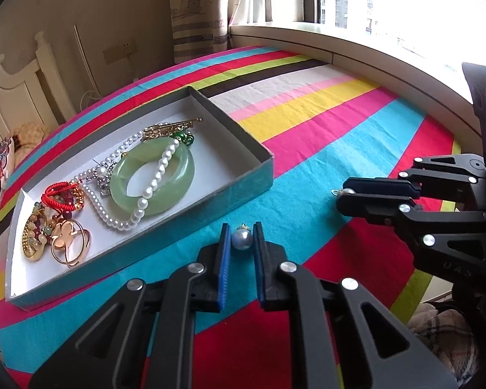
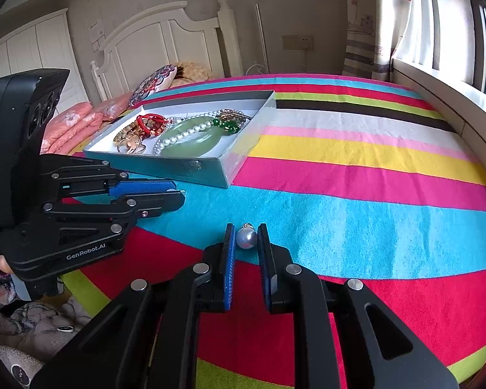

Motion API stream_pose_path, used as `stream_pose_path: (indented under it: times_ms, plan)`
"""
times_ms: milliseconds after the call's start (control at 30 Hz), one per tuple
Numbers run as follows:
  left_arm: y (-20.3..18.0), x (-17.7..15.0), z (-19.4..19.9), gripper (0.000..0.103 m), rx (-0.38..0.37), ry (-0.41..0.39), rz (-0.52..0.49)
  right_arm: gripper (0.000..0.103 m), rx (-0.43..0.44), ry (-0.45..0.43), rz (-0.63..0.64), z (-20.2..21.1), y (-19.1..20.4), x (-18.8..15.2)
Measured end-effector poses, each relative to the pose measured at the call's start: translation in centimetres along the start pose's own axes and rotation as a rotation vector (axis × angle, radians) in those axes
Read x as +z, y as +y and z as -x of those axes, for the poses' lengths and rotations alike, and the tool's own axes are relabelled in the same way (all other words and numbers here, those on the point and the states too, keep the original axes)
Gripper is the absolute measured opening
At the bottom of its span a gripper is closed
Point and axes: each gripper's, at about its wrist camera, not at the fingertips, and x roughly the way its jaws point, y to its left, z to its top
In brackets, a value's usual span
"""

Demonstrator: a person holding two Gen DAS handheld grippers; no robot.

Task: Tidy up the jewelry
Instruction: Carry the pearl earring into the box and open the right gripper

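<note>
A shallow grey box (image 1: 252, 175) on the striped bedspread holds a green jade bangle (image 1: 178, 191), a pearl necklace (image 1: 113, 220), gold rings and red-corded pieces. My left gripper (image 1: 241, 238) has its jaws close around a pearl earring (image 1: 241, 239) just in front of the box. My right gripper (image 2: 246, 238) has its jaws close around a second pearl earring (image 2: 246, 238) on the blue stripe. The right gripper also shows in the left wrist view (image 1: 340, 194), and the left gripper in the right wrist view (image 2: 178, 194). The box shows in the right wrist view (image 2: 210, 168).
The striped bedspread (image 1: 340, 123) covers the bed. A window ledge (image 1: 372, 52) runs along the far right. A white headboard (image 2: 165, 39) and pillows (image 2: 81, 123) stand behind the box. A plaid cloth (image 1: 444, 334) lies beyond the bed's near edge.
</note>
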Motion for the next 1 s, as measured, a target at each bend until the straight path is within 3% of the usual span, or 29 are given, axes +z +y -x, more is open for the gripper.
stream_pose_path:
  times_ms: [500, 1000]
  plan:
    - [0.8, -0.8, 2.5, 0.013, -0.014, -0.054, 0.036, 0.016, -0.021, -0.020, 0.031, 0.4, 1.5, 0.7]
    - [5.8, -1.1, 5.6, 0.013, 0.020, -0.136, 0.152, 0.016, -0.027, -0.074, 0.124, 0.3, 4.9, 4.5]
